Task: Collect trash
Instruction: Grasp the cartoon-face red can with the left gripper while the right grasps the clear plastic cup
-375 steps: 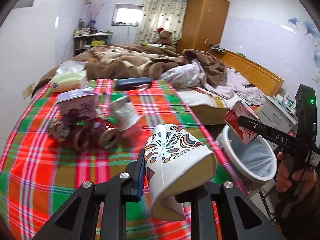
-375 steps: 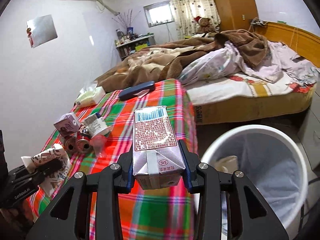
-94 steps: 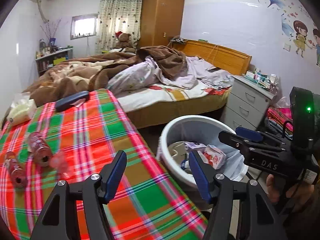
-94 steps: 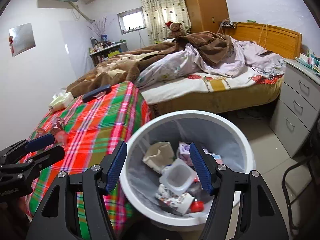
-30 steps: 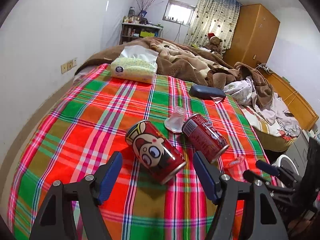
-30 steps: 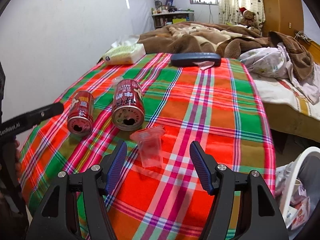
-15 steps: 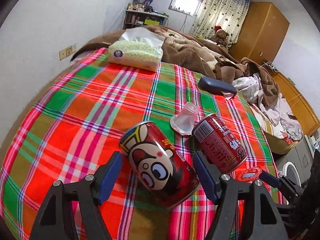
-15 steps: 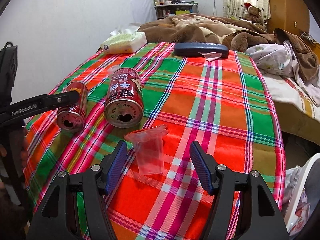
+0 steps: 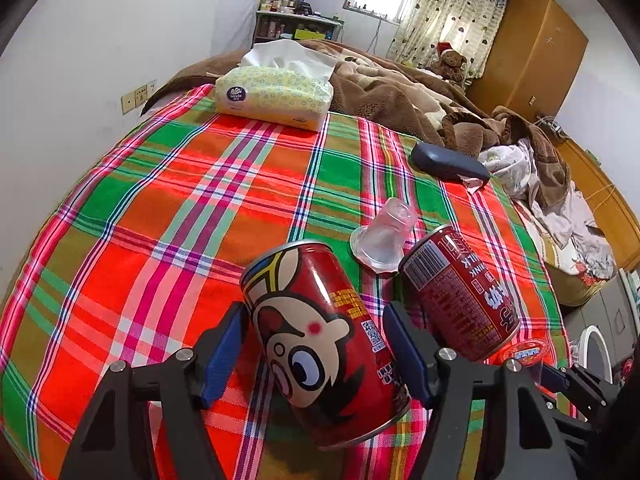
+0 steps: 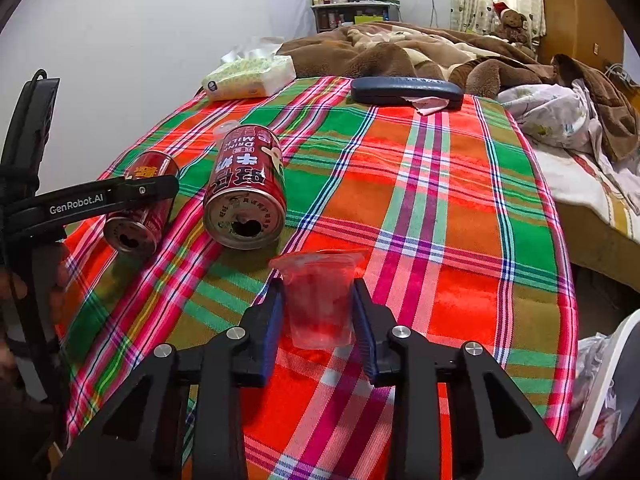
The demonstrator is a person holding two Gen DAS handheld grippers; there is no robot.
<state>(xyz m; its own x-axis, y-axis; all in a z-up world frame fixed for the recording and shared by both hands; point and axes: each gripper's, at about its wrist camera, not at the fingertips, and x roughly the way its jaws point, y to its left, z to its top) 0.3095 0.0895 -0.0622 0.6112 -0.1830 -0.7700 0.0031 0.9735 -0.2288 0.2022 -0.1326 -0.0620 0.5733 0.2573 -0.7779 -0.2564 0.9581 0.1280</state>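
Note:
A red can with a cartoon face (image 9: pixel 320 340) lies on the plaid cloth (image 9: pixel 168 200) between the pads of my left gripper (image 9: pixel 314 312). Its jaws are closing; the pads sit just beside the can, with a sliver of cloth showing at the right pad. The right wrist view shows that can (image 10: pixel 132 234) under the left finger (image 10: pixel 100 198). My right gripper (image 10: pixel 318 286) is closing, and its pads touch both sides of a small clear plastic cup (image 10: pixel 320 312). A second red can (image 10: pixel 246 188) lies between them, with another clear cup (image 9: pixel 384 240) behind it.
A tissue pack (image 9: pixel 276 96) and a dark case (image 9: pixel 448 162) lie at the cloth's far end. A bed with a brown blanket (image 10: pixel 400 56) stands beyond. The white bin's rim (image 10: pixel 600 400) shows low on the right, past the cloth's edge. A wall runs along the left.
My left gripper came forward and down, so the cartoon can now lies between its pads. The right jaws narrowed from wide apart onto the clear cup.

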